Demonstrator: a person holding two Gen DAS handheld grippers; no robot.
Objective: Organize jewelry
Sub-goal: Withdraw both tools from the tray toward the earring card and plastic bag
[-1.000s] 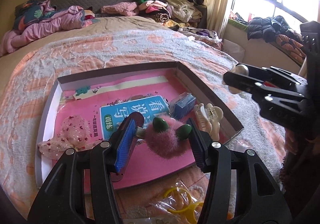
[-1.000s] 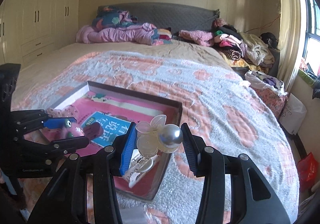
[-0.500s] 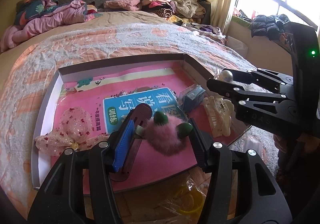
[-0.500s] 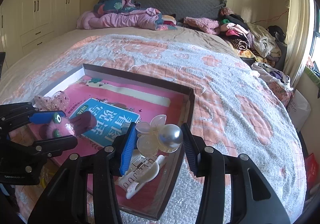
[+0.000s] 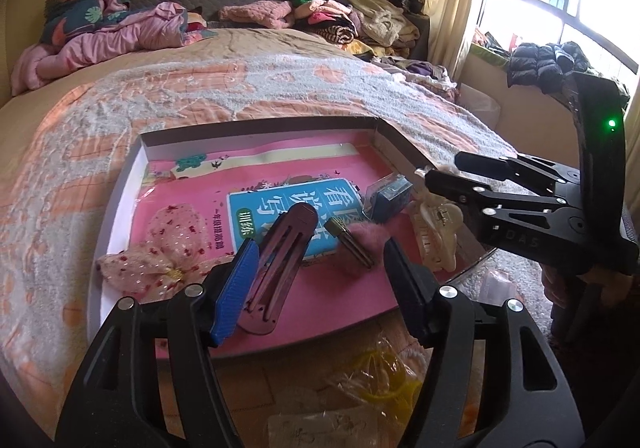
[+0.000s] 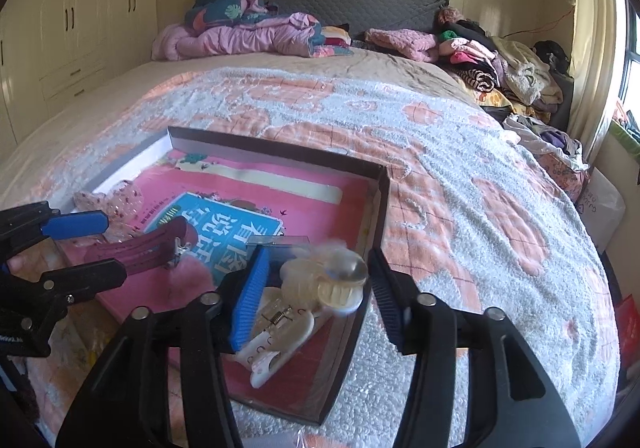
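A shallow dark-rimmed box (image 5: 256, 124) (image 6: 280, 146) lies on the bed with a pink book in it. My left gripper (image 5: 320, 280) (image 6: 114, 248) hangs over its near side, jaws opening. A pink fluffy hair clip (image 5: 360, 244) lies loose on the book between them, beside a maroon clip (image 5: 280, 248) (image 6: 148, 246). My right gripper (image 6: 316, 288) (image 5: 444, 168) is over the box's right corner, jaws also opening. A pearl-and-flower clip (image 6: 332, 276) shows blurred between them, free of both pads, above a cream claw clip (image 6: 276, 340) (image 5: 436, 236).
In the box also lie a spotted pink bow (image 5: 168, 248) and a small blue case (image 5: 390, 194). A yellow item in a plastic bag (image 5: 380, 368) sits in front of the box. Piled clothes (image 6: 480, 60) line the headboard; a window is on the right.
Both pairs of jaws have widened. The pink fluffy clip dropped from the left jaws onto the book. The pearl clip has slipped lower between the right jaws and is blurred.
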